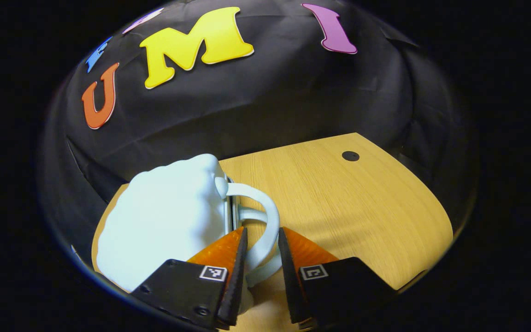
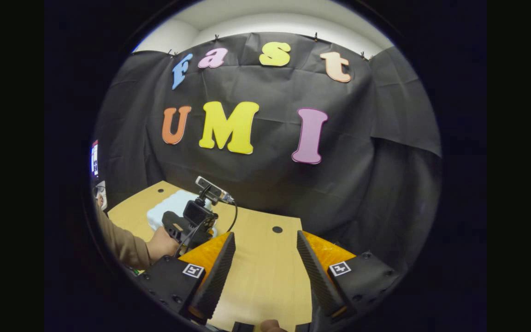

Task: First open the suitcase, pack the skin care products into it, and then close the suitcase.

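Note:
A pale blue suitcase (image 1: 164,221) lies on the wooden table (image 1: 339,207) at the left of the left gripper view. Its white loop handle (image 1: 268,216) points toward me. My left gripper (image 1: 262,242) has closed on this handle, one finger on each side of the band. In the right gripper view the suitcase (image 2: 173,203) sits at the far left of the table (image 2: 265,267), partly hidden behind the left gripper (image 2: 191,221) and the hand (image 2: 162,244) holding it. My right gripper (image 2: 265,258) hovers open over bare wood, well to the right of the suitcase.
A small dark hole (image 1: 350,156) marks the tabletop near its far edge, also seen as the hole (image 2: 277,229) in the right gripper view. The black cloth wall (image 2: 265,175) rises just behind the table. A sleeve (image 2: 118,242) comes in from the left.

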{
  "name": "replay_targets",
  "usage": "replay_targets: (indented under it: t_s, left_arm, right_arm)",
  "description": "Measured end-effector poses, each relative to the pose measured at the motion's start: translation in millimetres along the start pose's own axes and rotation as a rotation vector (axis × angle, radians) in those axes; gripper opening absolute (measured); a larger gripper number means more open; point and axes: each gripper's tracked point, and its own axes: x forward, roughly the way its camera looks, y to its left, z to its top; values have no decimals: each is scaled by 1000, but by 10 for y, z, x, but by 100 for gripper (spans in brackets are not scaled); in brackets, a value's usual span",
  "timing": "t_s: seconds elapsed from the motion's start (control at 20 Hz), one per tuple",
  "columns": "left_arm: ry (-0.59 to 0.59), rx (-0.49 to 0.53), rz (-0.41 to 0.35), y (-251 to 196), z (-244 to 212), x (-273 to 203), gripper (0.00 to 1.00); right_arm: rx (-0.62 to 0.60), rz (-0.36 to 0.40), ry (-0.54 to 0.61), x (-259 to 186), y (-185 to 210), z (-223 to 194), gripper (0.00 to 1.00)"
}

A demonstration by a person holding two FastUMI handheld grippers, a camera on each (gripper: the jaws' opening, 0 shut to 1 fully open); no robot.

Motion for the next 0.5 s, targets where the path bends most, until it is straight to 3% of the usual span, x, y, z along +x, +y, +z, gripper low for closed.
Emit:
replay_targets:
  t_s: [0.2,0.25,0.3,0.35,0.5]
  left_arm:
    - [-77,-77,-38,115,259,-432,84]
    - [-107,-92,-30,231,354,-587,88]
    - [-141,-109,-20,379,464,-766,98]
    - [-165,-129,-9,526,542,-958,95]
    - [-216,-134,87,1096,696,-1622,98]
  right_arm:
    - [35,-64,-15,20,108,167,80]
    - [42,-68,-27,44,190,248,80]
    - [45,-73,-41,83,276,330,80]
    - [54,-70,-44,132,380,376,80]
    - [108,-35,-39,307,801,461,80]
